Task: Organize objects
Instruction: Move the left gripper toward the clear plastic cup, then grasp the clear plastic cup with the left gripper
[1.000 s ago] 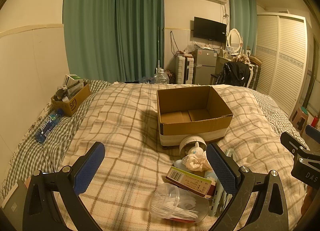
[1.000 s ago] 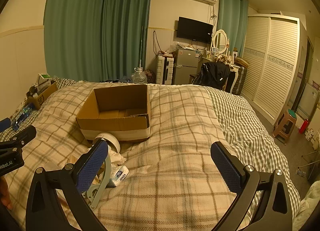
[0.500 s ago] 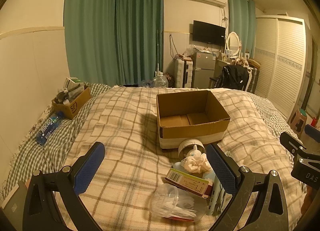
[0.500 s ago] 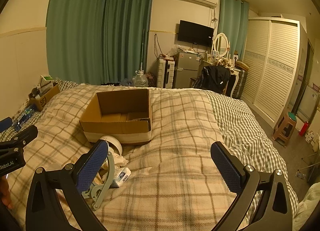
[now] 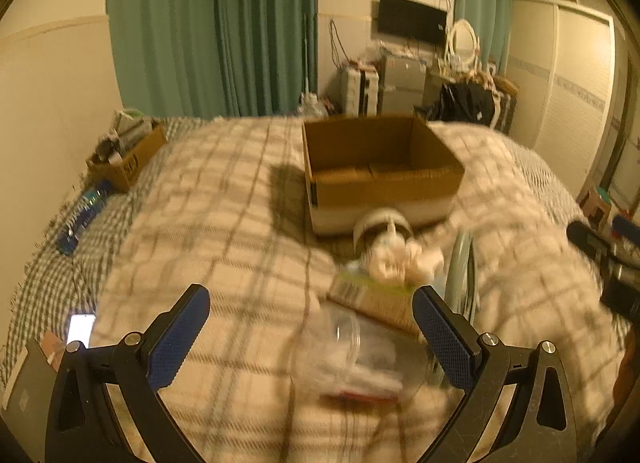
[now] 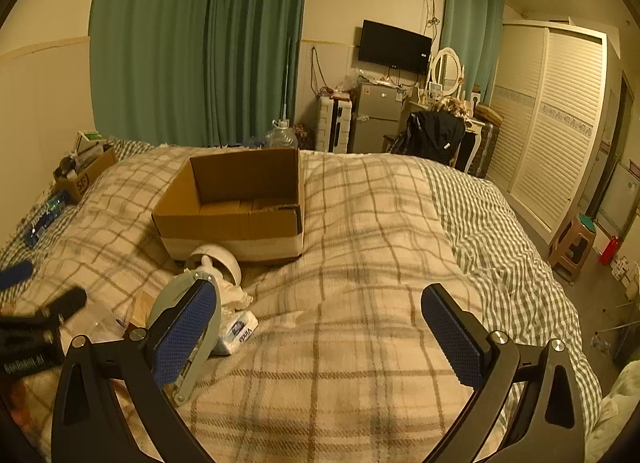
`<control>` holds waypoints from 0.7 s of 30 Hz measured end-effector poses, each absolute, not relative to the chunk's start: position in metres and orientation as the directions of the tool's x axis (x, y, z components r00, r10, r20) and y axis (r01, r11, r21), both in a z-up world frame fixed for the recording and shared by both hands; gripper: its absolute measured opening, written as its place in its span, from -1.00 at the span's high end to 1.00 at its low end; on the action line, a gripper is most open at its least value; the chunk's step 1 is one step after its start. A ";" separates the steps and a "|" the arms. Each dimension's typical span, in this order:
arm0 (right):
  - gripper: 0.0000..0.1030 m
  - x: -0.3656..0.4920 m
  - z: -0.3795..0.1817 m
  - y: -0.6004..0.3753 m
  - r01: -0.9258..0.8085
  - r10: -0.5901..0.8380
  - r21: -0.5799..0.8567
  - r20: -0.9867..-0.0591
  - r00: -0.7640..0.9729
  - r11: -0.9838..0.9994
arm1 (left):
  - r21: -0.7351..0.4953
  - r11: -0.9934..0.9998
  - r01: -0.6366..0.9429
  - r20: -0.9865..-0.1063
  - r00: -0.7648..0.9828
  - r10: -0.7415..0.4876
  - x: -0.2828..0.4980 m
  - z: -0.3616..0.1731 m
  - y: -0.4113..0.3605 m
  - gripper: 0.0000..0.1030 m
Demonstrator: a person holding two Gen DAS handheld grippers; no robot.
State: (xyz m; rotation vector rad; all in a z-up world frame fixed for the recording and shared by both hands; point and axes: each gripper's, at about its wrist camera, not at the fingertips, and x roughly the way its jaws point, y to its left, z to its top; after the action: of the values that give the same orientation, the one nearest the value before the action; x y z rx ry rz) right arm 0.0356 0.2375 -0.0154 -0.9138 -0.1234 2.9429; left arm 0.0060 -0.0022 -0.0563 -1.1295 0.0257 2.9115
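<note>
An open, empty cardboard box (image 5: 380, 167) sits on the plaid bed; it also shows in the right wrist view (image 6: 236, 203). In front of it lies a pile: a white tape roll (image 5: 380, 225), crumpled tissue (image 5: 404, 263), a flat carton (image 5: 376, 301), a clear plastic container (image 5: 360, 355) and a pale blue-grey clamp (image 6: 192, 327). A tissue pack (image 6: 240, 333) lies beside the clamp. My left gripper (image 5: 310, 337) is open and empty, low over the clear container. My right gripper (image 6: 318, 337) is open and empty over the blanket, right of the pile.
A small box of clutter (image 5: 128, 151) and a blue water bottle (image 5: 82, 211) lie at the bed's left edge. A phone (image 5: 80, 329) lies at the near left. A fridge, chair and wardrobe stand beyond the bed. A stool (image 6: 574, 241) stands on the floor, right.
The left gripper has moved forward and down toward the pile; its view is now blurred. The right gripper has shifted slightly toward the pile. Both stay open.
</note>
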 end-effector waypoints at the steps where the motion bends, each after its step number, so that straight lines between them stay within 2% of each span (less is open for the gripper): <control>1: -0.99 0.035 -0.018 0.237 -0.030 0.078 -0.094 -0.569 -0.819 -0.995 | 0.011 -0.999 -0.035 -0.692 -0.722 0.017 0.007 -0.063 -0.001 -1.00; 7: -0.99 0.030 -0.029 0.232 -0.015 0.073 -0.101 -0.597 -0.799 -0.995 | -0.026 -0.992 -0.125 -0.799 -0.594 0.096 0.008 -0.099 0.010 -1.00; 12: -0.99 0.026 -0.037 0.225 0.003 0.066 -0.108 -0.622 -0.780 -0.994 | -0.037 -0.985 -0.168 -0.830 -0.544 0.124 0.005 -0.113 0.018 -1.00; 21: -0.99 0.016 -0.049 0.214 0.013 0.077 -0.131 -0.659 -0.748 -0.991 | 0.051 -0.979 -0.195 -0.849 -0.524 0.060 -0.009 -0.131 0.032 -1.00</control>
State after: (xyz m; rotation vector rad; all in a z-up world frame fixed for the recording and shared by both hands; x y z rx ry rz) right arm 0.0160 0.2143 -0.0489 -1.1012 -0.1978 2.8989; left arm -0.0089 0.0317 -0.1311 -1.4482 0.2102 2.6132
